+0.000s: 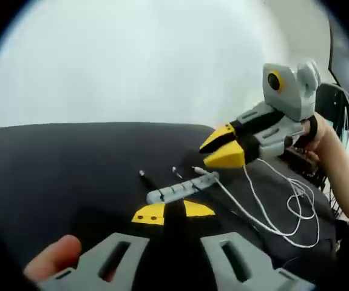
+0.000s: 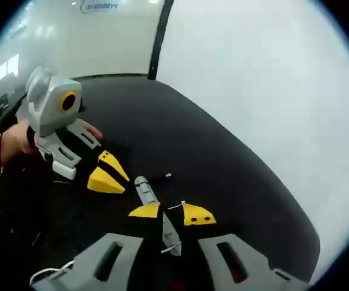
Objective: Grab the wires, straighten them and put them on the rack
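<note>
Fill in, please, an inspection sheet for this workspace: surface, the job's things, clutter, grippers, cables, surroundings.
Surface: dark table, bare where visible.
Job's things: grey rack lies flat on the table. The white wire has one end by the rack's end, and the rest lies in loose loops, not straightened.
Clutter: nothing seen.
Grippers: left gripper is close before the rack. The right gripper is over the rack's end, near the white wire. It cannot be told whether the fingers are open or shut.
Cables: the tip of a thin dark wire lies beside the rack.
Surroundings: pale wall behind the table.
</note>
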The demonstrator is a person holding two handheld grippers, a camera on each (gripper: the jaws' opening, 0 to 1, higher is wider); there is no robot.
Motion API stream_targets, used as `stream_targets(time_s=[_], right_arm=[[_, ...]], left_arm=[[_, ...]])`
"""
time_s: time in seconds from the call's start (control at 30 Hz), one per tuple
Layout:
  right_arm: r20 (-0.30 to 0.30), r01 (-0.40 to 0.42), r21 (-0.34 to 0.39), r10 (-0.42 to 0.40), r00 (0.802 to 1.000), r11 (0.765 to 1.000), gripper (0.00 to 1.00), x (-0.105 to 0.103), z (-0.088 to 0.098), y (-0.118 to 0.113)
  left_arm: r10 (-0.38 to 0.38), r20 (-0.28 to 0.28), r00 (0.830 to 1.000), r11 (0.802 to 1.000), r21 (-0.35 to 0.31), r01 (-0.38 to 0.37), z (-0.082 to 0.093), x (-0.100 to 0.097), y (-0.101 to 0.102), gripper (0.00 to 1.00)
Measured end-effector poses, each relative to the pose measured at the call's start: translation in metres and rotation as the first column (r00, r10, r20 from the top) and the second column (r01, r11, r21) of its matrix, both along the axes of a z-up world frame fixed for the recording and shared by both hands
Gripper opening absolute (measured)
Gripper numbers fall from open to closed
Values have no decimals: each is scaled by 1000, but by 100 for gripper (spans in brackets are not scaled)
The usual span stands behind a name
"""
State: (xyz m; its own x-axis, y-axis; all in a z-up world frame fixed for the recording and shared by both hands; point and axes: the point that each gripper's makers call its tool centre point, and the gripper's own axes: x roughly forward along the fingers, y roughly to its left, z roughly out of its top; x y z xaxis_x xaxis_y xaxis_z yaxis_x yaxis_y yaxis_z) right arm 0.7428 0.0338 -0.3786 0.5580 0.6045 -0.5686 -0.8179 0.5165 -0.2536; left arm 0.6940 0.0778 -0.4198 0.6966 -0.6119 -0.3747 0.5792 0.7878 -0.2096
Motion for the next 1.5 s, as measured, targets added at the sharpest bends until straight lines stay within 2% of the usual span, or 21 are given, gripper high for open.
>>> stream_targets(time_s=[0.07, 0.13, 0.23, 0.3, 0.33, 0.43, 0.47, 0.53, 0.63, 0.73, 0.8, 0.87, 0.93, 0.97, 1.0, 1.03, 1.1, 1.17, 1.23, 1.4, 1.5], right_arm=[[22, 45, 48, -46, 999, 998, 8, 1, 10, 0], [140, 101, 175, -126, 982, 979, 9, 4, 45, -10], [197, 176, 388, -267, 943, 905, 9, -8, 85, -34], [252, 149, 508, -312, 916, 848, 9, -39, 101, -54], [242, 142, 561, -325, 914, 816, 9, -53, 100, -61], [110, 183, 599, -307, 945, 779, 9, -85, 57, -76], [43, 214, 625, -307, 951, 751, 9, -93, 42, -80], [-34, 282, 618, -333, 942, 734, 9, -105, 14, -91], [-11, 265, 620, -330, 944, 738, 9, -122, 8, -97], [109, 132, 592, -241, 964, 795, 9, -155, 20, -86], [238, 46, 583, -224, 945, 811, 10, -171, 37, -88], [237, 36, 613, -227, 945, 790, 12, -181, 40, -92], [257, 40, 604, -242, 935, 796, 15, -188, 33, -100], [252, 43, 609, -245, 936, 792, 15, -187, 26, -105], [201, 72, 598, -236, 951, 798, 16, -188, 24, -105], [224, 43, 649, -246, 943, 760, 16, -188, 37, -103], [307, -54, 659, -203, 930, 751, 17, -192, 50, -96], [252, -55, 672, -158, 955, 738, 23, -191, 44, -90], [211, -55, 666, -117, 970, 744, 31, -194, 37, -85], [296, -145, 626, -62, 953, 766, 32, -210, 39, -76], [279, -198, 634, 17, 960, 747, 38, -223, 40, -63]], left_arm=[[15, -44, 999, 1000, -10, -16, -4, -2, 3, 5], [19, -70, 997, 999, -32, -21, -3, -2, 2, 5], [5, -63, 998, 999, -48, -8, 0, -8, 1, 10], [-7, -48, 999, 999, -47, 5, 5, -12, 1, 15], [-9, -33, 999, 999, -52, 8, 9, -12, 1, 18], [0, 9, 1000, 999, -49, 0, 14, -10, 4, 26], [6, 23, 1000, 999, -36, -5, 14, -9, 5, 28], [-2, 47, 999, 1000, -10, 2, 15, -10, 3, 29], [-13, 74, 997, 1000, 0, 13, 20, -13, 1, 33], [-38, 160, 986, 998, 53, 30, 29, -10, 4, 44], [-30, 179, 983, 997, 71, 18, 31, -13, 9, 47], [-44, 201, 979, 999, 21, 40, 42, -14, 9, 47], [-35, 203, 979, 995, -80, 52, 57, -18, 6, 47], [-35, 209, 977, 998, -48, 46, 58, -22, 8, 47], [-45, 275, 961, 999, -18, 51, 66, -26, 9, 47], [-66, 315, 947, 998, 3, 69, 73, -35, 8, 47], [-65, 367, 928, 997, -24, 79, 90, -50, 11, 47], [-47, 447, 893, 989, -101, 103, 117, -77, 19, 44], [-105, 518, 849, 980, -92, 177, 127, -113, 24, 40], [-168, 518, 839, 954, -129, 271, 125, -167, 41, 49], [-173, 497, 850, 950, -142, 277, 114, -186, 45, 49]])
